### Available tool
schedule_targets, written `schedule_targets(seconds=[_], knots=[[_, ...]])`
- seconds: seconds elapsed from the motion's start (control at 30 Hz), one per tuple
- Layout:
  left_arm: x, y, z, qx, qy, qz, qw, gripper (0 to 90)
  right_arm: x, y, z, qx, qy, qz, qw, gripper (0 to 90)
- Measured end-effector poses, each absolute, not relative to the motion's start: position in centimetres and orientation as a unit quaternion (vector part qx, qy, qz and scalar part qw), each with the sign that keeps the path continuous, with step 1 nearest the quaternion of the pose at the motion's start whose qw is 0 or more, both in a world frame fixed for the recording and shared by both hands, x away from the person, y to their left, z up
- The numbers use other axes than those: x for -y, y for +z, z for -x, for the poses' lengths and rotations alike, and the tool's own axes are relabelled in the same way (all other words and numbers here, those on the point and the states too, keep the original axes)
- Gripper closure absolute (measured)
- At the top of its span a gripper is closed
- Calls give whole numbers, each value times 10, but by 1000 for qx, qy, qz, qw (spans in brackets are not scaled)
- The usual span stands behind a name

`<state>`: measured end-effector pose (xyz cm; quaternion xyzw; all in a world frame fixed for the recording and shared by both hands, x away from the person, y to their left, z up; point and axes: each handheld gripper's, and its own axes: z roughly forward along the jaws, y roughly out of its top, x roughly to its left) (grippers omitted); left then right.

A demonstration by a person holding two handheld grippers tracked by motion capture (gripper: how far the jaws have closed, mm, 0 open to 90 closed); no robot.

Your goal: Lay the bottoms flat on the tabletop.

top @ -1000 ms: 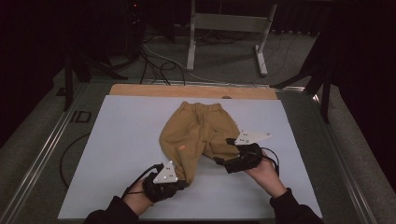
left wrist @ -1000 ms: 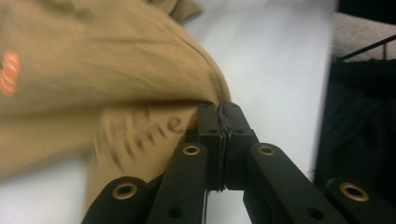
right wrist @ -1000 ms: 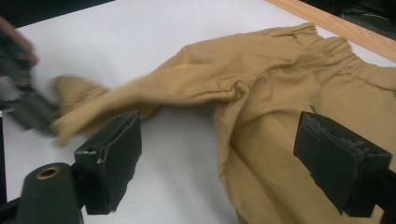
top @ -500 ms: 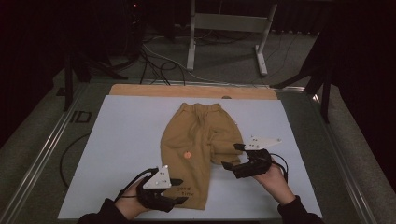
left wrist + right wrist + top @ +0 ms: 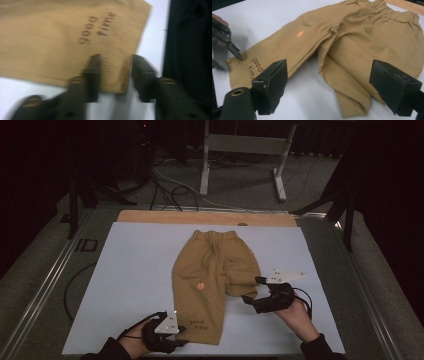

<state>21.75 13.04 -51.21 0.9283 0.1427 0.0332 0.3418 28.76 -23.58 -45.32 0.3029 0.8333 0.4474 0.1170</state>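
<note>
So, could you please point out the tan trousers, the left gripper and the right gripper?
tan trousers (image 5: 212, 270), high view, upper leg fabric.
left gripper (image 5: 179, 336), high view, between its jaws.
right gripper (image 5: 251, 290), high view, between its jaws.

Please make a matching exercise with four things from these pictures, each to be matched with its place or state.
1. tan cotton trousers
2. left gripper
3. right gripper
4. small orange spot

a. jaws wide open, near the folded trouser leg
b. lying flat on the white sheet
c. on the long trouser leg
d. jaws astride the hem corner by the words "good time"

Pairs: 1-b, 2-d, 3-a, 4-c
</note>
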Motion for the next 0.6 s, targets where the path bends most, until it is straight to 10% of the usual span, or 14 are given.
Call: schedule_targets(seconds=[0.1, 0.6], knots=[[-131, -511, -217, -150, 34, -924, 351, 883, 238, -456, -287, -832, 448, -307, 116, 153], [-162, -505, -207, -164, 45, -921, 352, 898, 253, -470, -285, -834, 438, -315, 116, 153]])
